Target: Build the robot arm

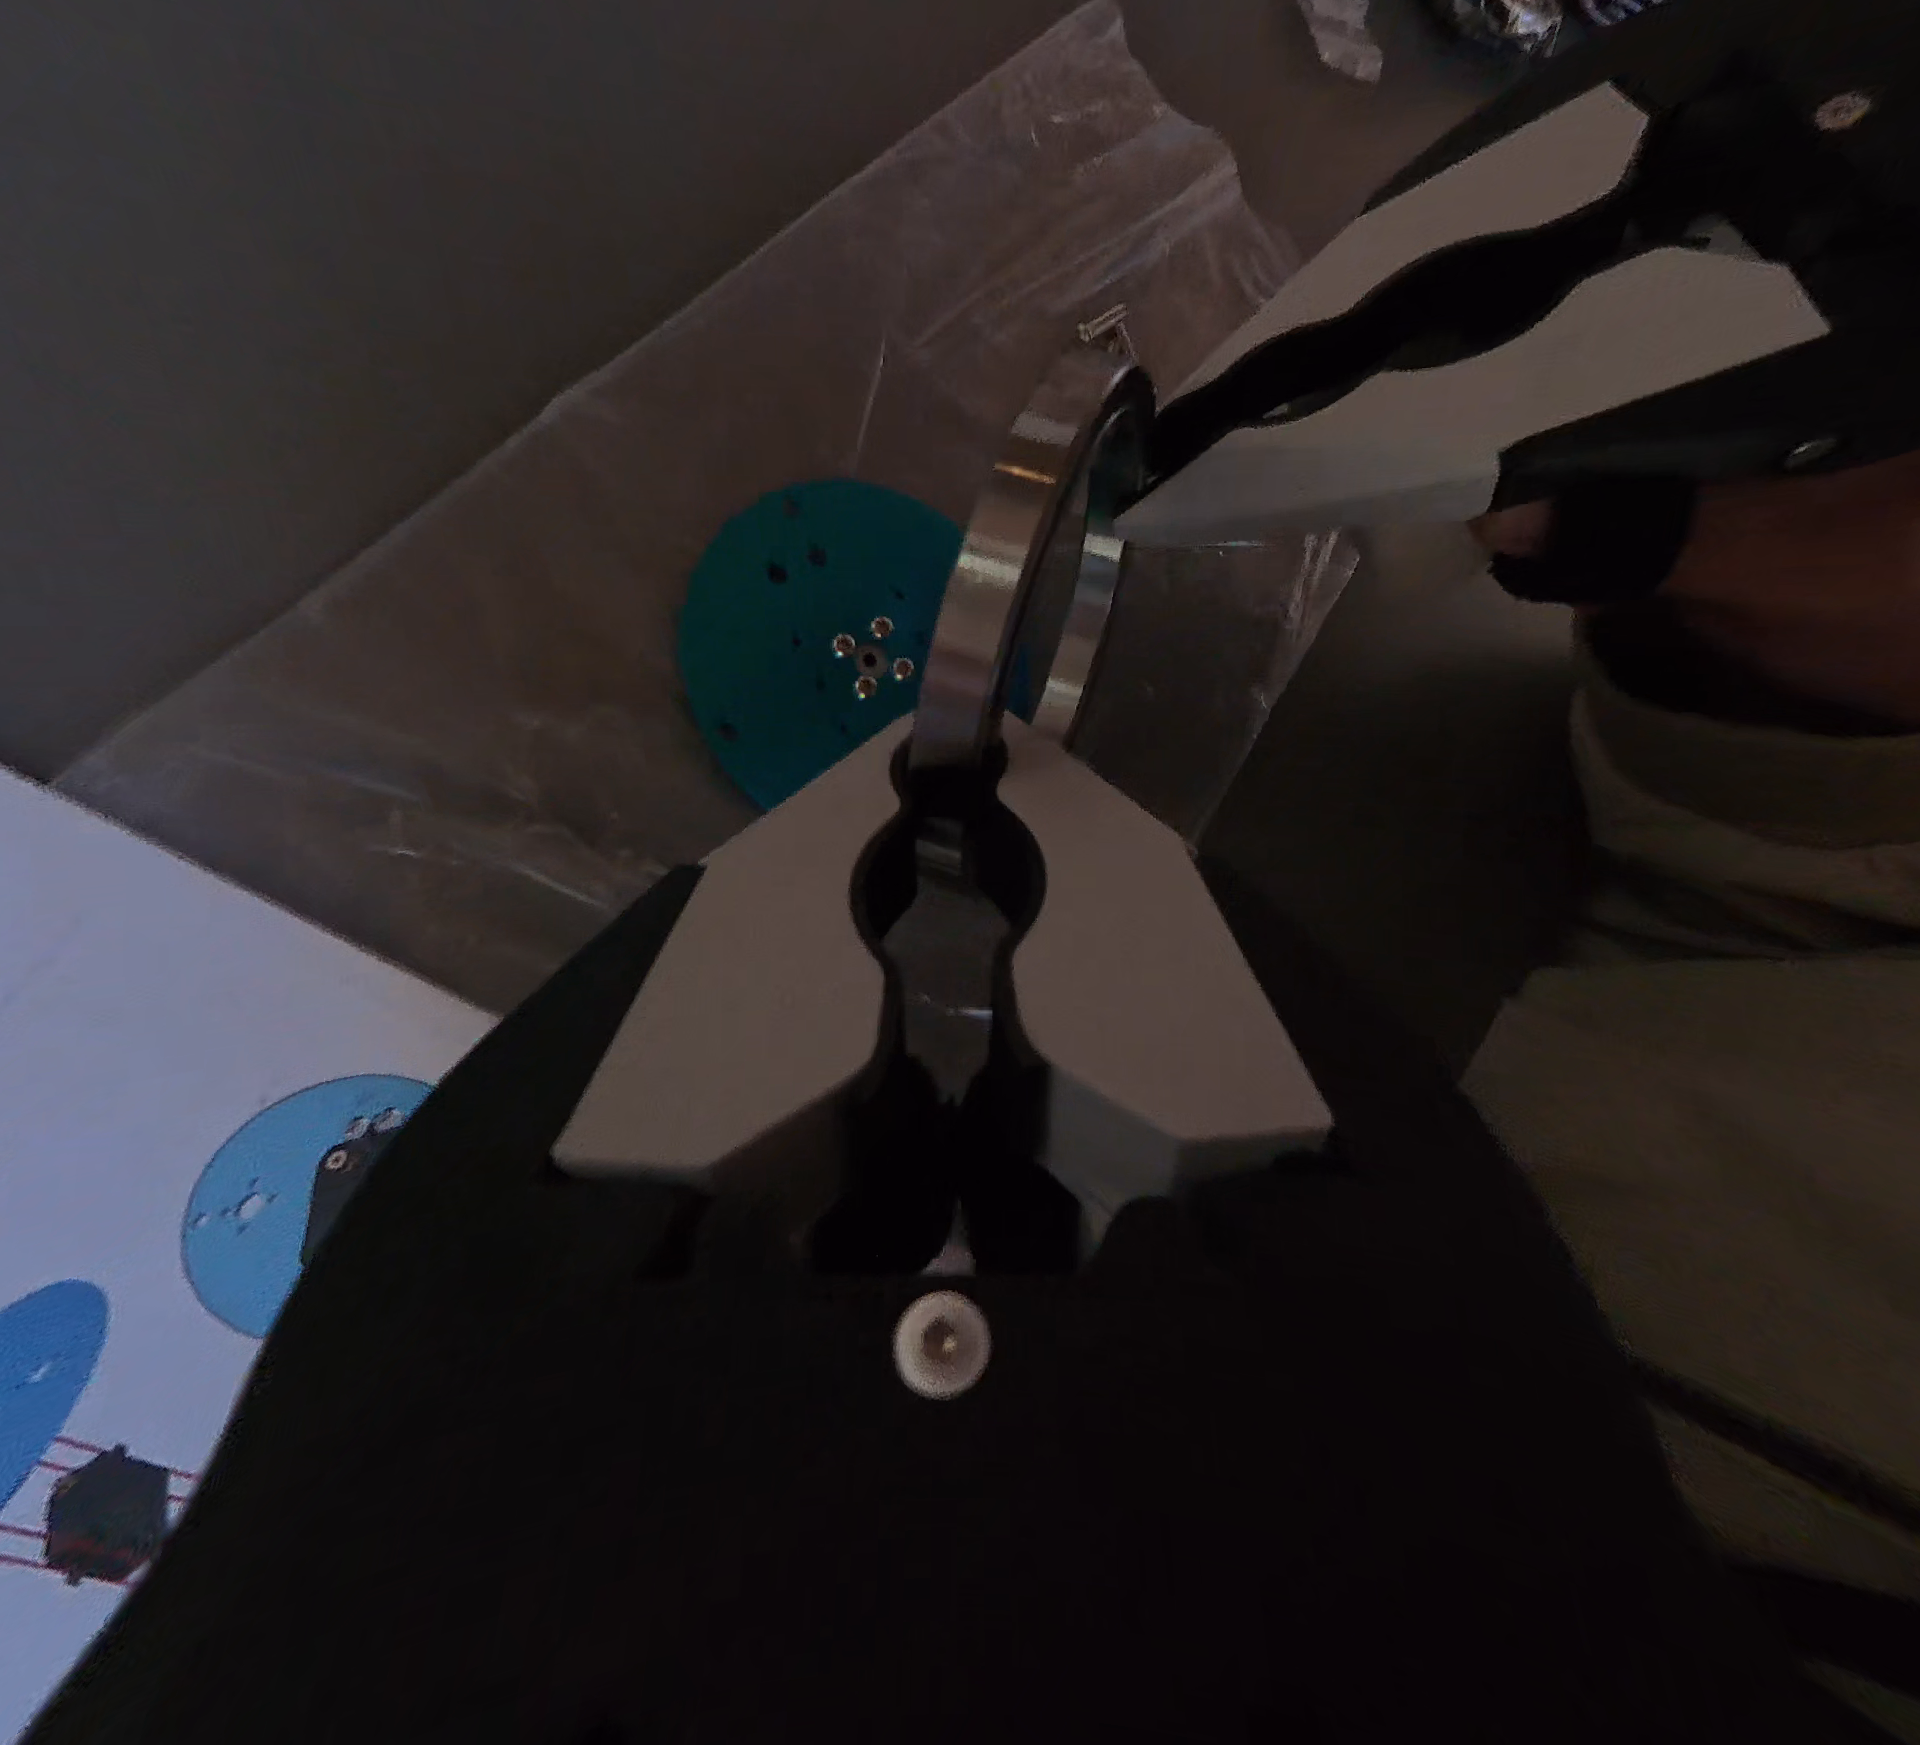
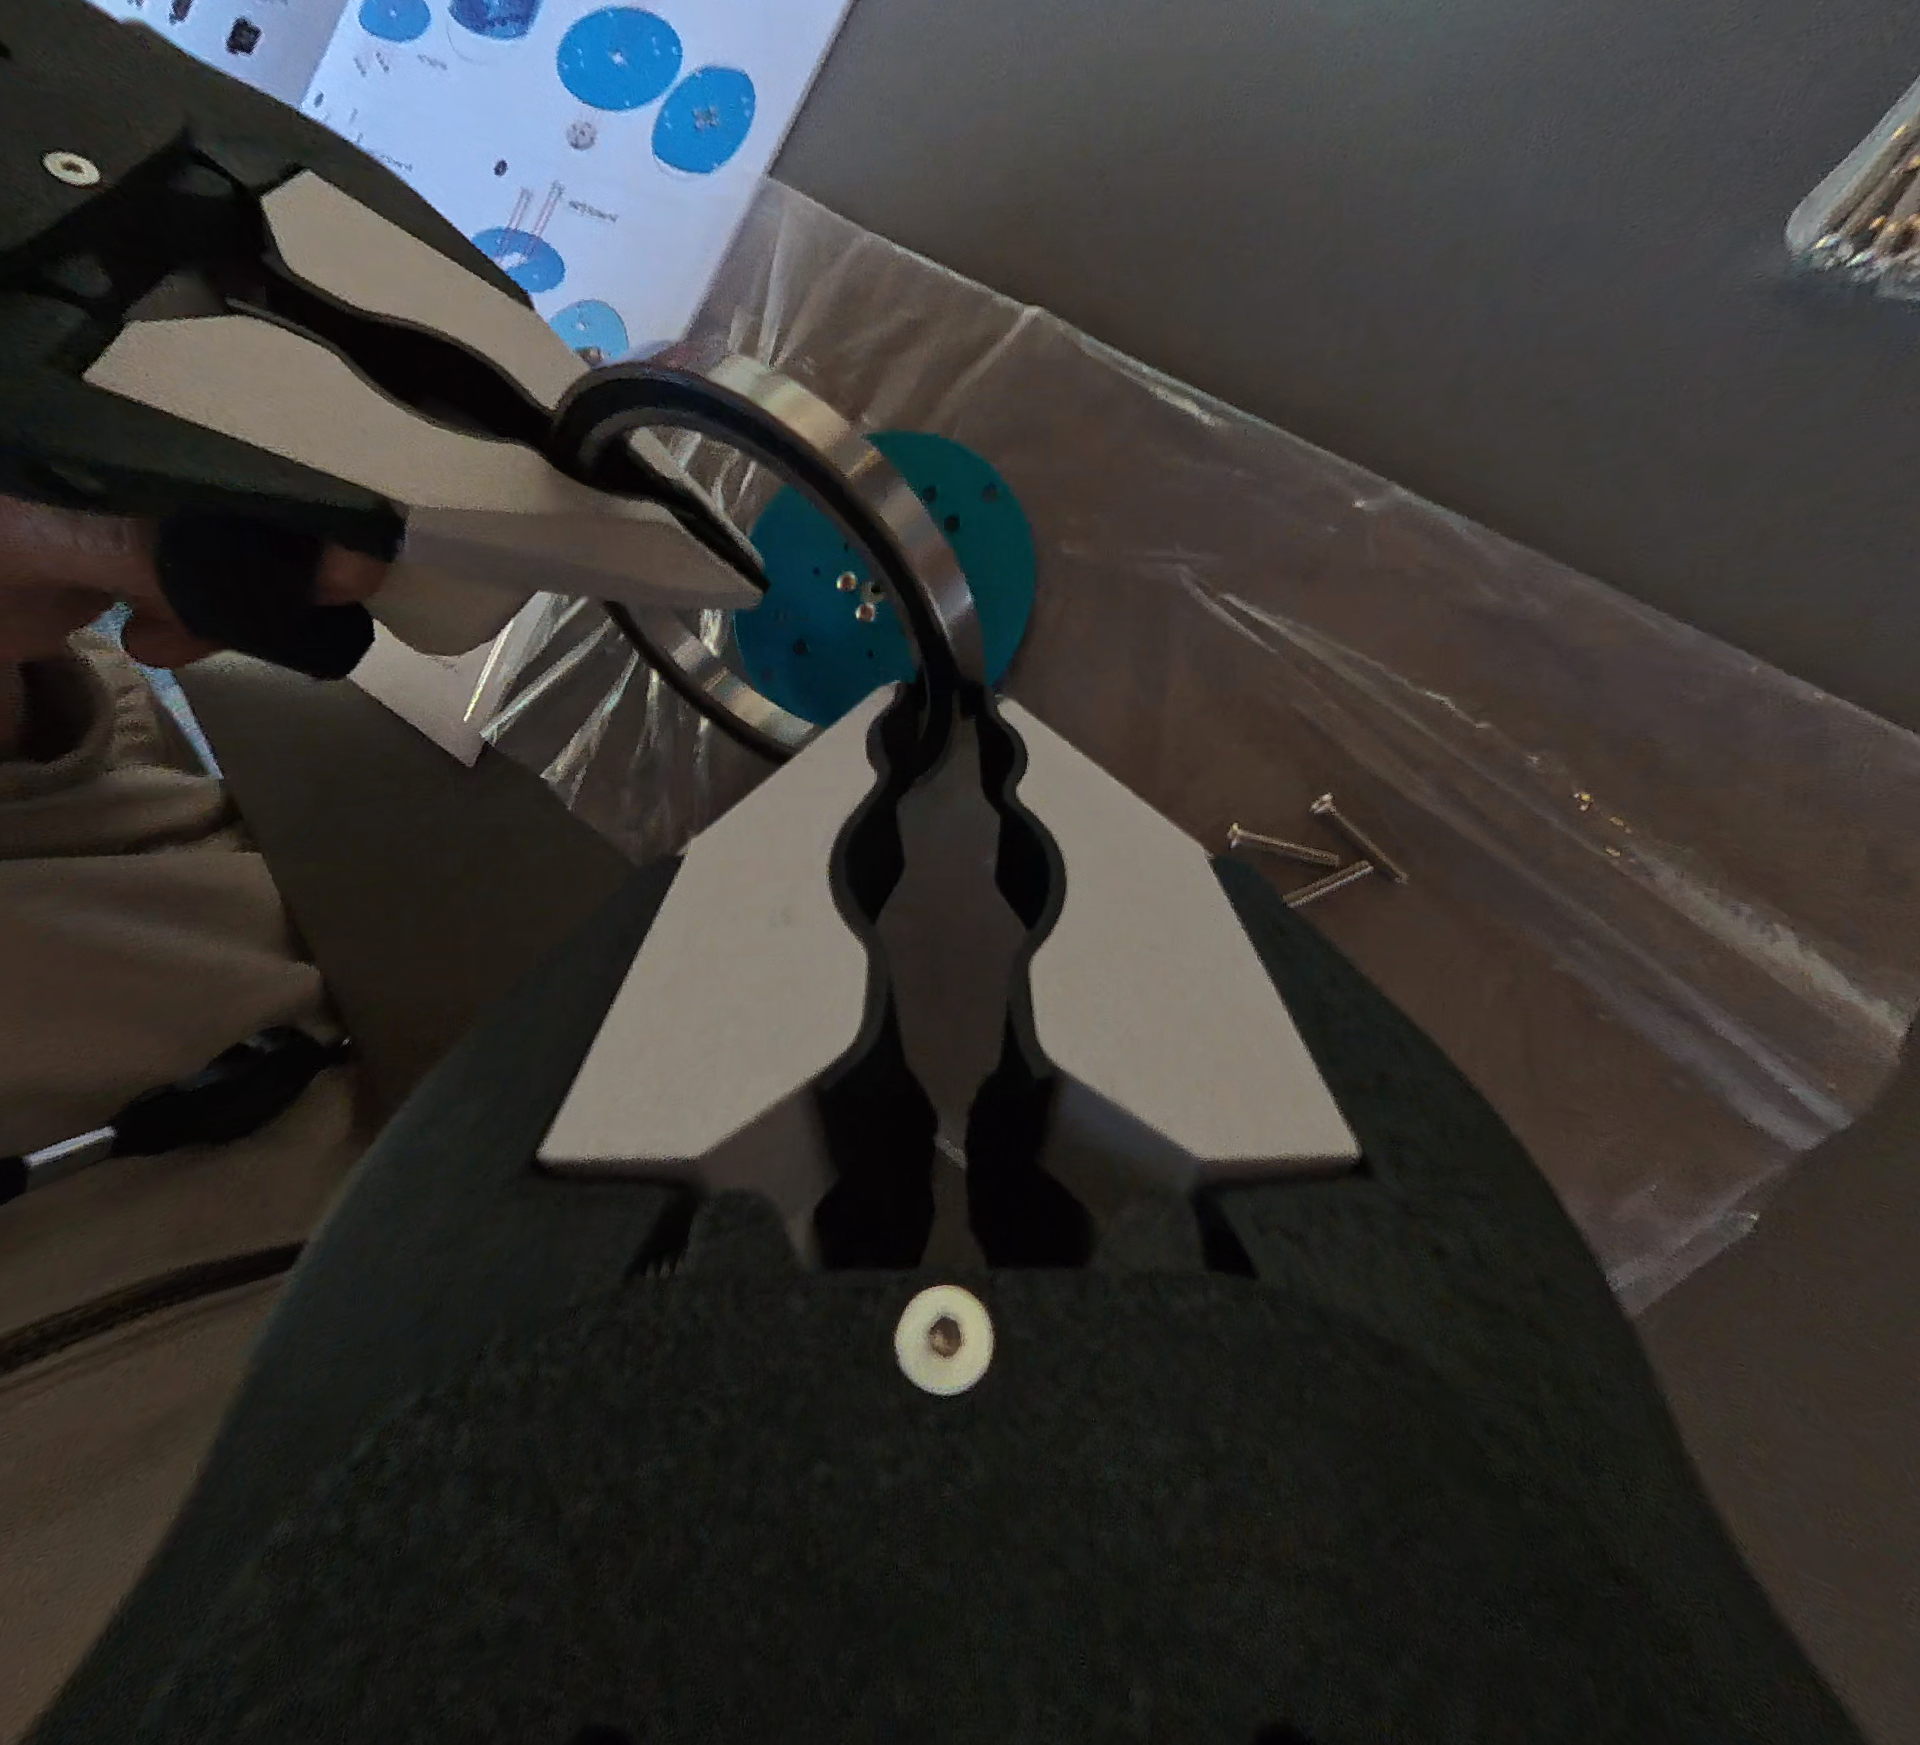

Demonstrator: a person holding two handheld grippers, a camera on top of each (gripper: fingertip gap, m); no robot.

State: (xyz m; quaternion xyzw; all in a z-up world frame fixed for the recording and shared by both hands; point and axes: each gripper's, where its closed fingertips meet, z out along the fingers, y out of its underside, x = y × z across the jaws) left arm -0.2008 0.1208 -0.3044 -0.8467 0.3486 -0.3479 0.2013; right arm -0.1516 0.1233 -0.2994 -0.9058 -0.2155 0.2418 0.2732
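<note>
Both the left gripper (image 1: 951, 760) and right gripper (image 2: 940, 708) are closed tight on one metal ring (image 2: 914, 511), above the teal disc (image 2: 800, 656)

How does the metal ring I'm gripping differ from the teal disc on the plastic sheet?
The metal ring is an open silver hoop with a black inner band; the teal disc is a flat plate dotted with small holes. The ring is held up off the table, pinched at its rim by the left gripper and the right gripper; the disc lies flat on the clear plastic sheet, untouched. Both are round.
</note>
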